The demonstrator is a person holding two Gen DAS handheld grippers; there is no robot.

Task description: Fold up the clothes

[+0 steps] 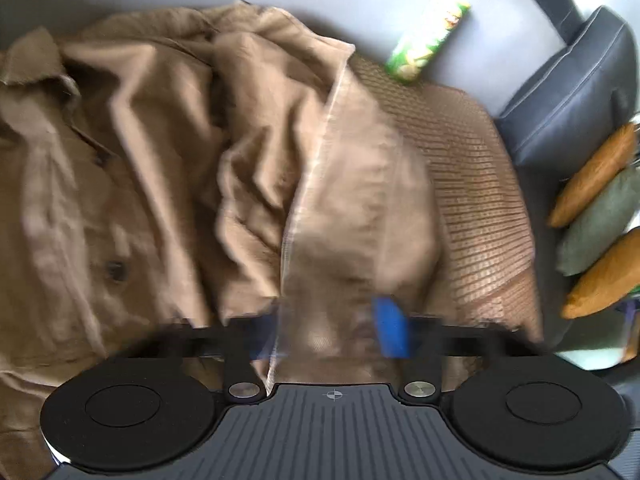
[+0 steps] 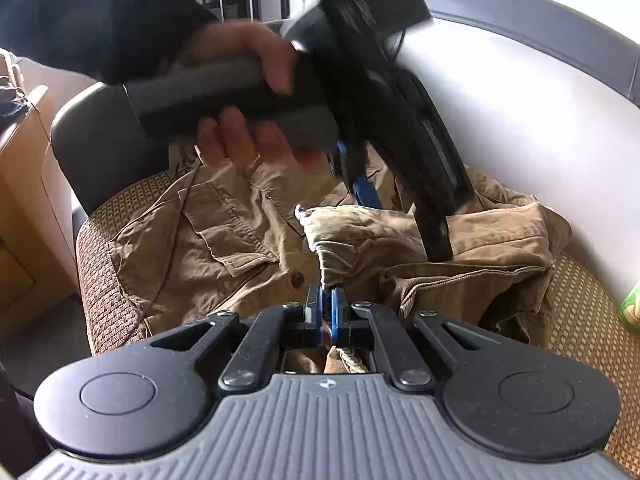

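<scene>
I am working one brown jacket [image 2: 224, 240] that is lying buttoned-side up on the woven seat cushion [image 2: 100, 264] of a chair. The right hand-held gripper [image 2: 326, 306] is pinching a bunched edge of the cloth, its blue pads pressed together on it. The left hand-held gripper [image 1: 332, 332] is standing wide apart over a raised flap [image 1: 352, 184] of the same jacket — the blur is hiding whether cloth is touching its pads, but nothing is clamped. In the right view a hand [image 2: 244, 92] is holding that left tool above the garment.

My reading: a side panel or sleeve is being carried across the front, a fold in mid-course. Next I am wanting the flap laid flat and its edge squared.

Counted — one jacket, two buttons [image 1: 116, 270] showing in the left view, one green packet [image 1: 428, 42], three side cushions [image 1: 592, 176].
</scene>
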